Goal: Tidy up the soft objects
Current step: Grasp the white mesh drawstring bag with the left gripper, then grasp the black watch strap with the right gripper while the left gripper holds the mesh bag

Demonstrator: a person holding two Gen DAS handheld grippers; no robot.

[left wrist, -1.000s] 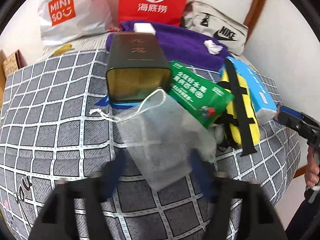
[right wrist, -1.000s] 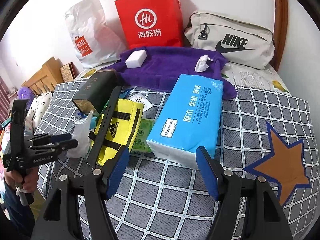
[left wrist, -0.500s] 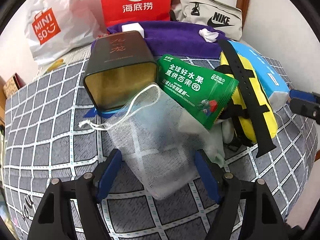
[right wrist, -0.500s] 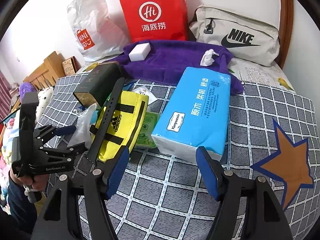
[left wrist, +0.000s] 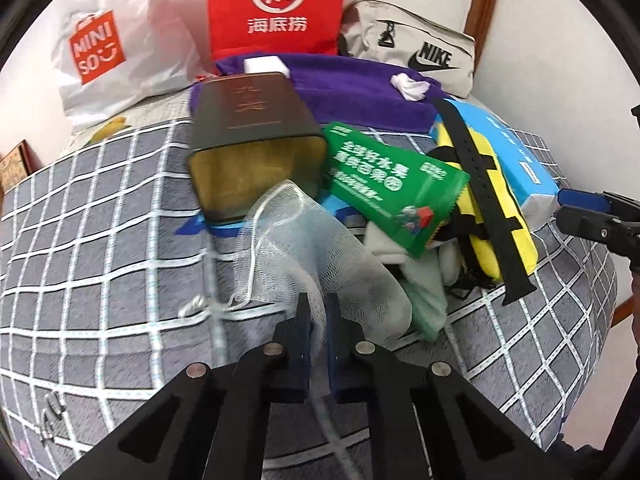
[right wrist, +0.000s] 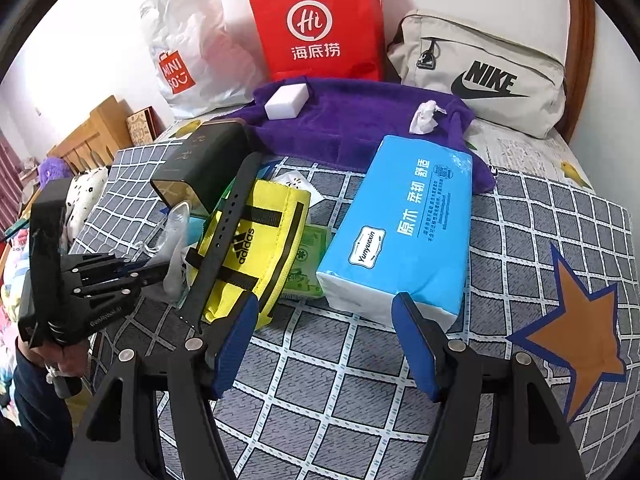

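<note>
A white mesh drawstring bag [left wrist: 320, 256] lies on the grey checked bedspread [left wrist: 100, 240] in front of a dark tin box [left wrist: 252, 140]. My left gripper [left wrist: 318, 320] is shut on the bag's near edge; it also shows in the right wrist view [right wrist: 160, 270], pinching the bag [right wrist: 176, 240]. My right gripper [right wrist: 324, 336] is open and empty, just in front of a blue tissue pack [right wrist: 404, 224] and a yellow Adidas pouch [right wrist: 260, 240] with a black strap [right wrist: 224, 236] across it.
A green snack packet [left wrist: 392, 192] leans on the pile. A purple towel [right wrist: 360, 124] holds a white sponge [right wrist: 286, 100] and a crumpled tissue [right wrist: 426, 118]. Behind stand a red bag [right wrist: 320, 20], a white Miniso bag [right wrist: 188, 52] and a Nike pouch [right wrist: 480, 76].
My left gripper has moved forward and closed its jaws on the mesh bag, bunching it up. My right gripper has stayed open in about the same place.
</note>
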